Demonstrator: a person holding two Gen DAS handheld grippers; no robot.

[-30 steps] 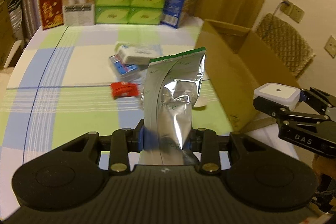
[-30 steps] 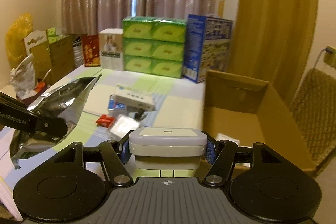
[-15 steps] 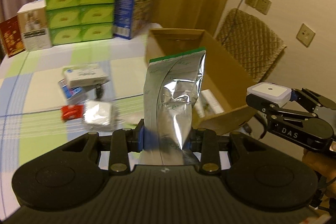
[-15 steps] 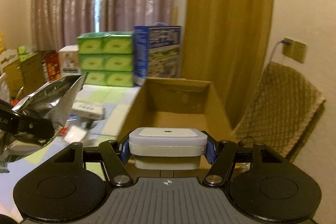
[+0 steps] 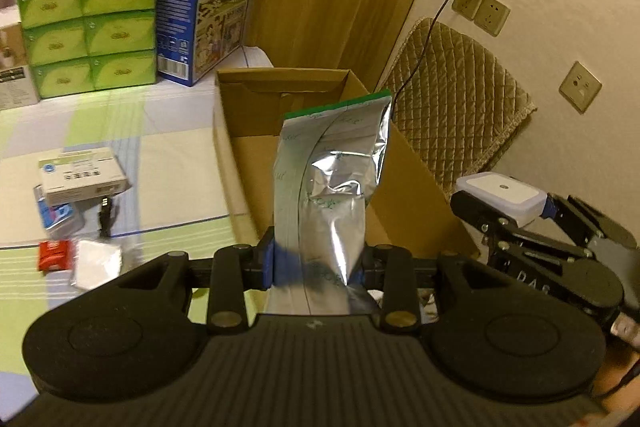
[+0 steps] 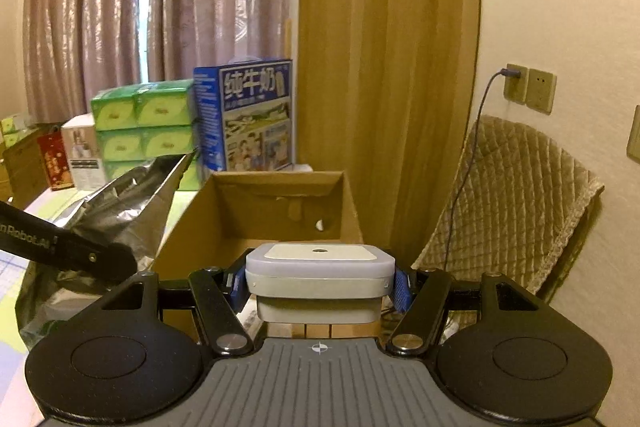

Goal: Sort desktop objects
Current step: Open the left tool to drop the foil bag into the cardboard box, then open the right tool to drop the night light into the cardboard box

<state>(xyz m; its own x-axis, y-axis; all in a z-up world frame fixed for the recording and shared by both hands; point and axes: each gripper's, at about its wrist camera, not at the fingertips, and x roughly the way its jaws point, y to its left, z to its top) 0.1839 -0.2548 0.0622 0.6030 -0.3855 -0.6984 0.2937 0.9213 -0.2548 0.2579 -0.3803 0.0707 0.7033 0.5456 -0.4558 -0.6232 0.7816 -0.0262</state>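
- My left gripper (image 5: 316,263) is clamped narrow on the lower part of a silver foil pouch (image 5: 332,187); the pouch stands upright between my pads, its green-edged top in front of the cardboard box (image 5: 256,147).
- My right gripper (image 6: 320,287) is about half spread and pressed on both sides of a white square device (image 6: 320,275), which sits level between the blue pads, just short of the near edge of the cardboard box.
- From the left wrist view, the right gripper and its white device hang to the right of the box, off its near corner.
- The box is open-topped and stands on the striped tablecloth (image 5: 168,155).
- Left of the box on the cloth lie a white packet box (image 5: 82,179), a red wrapper (image 5: 54,255) and a small white pack (image 5: 98,263), close together.
- Behind the box, a stack of green tissue packs (image 5: 88,27) stands beside a blue milk carton (image 5: 204,11).
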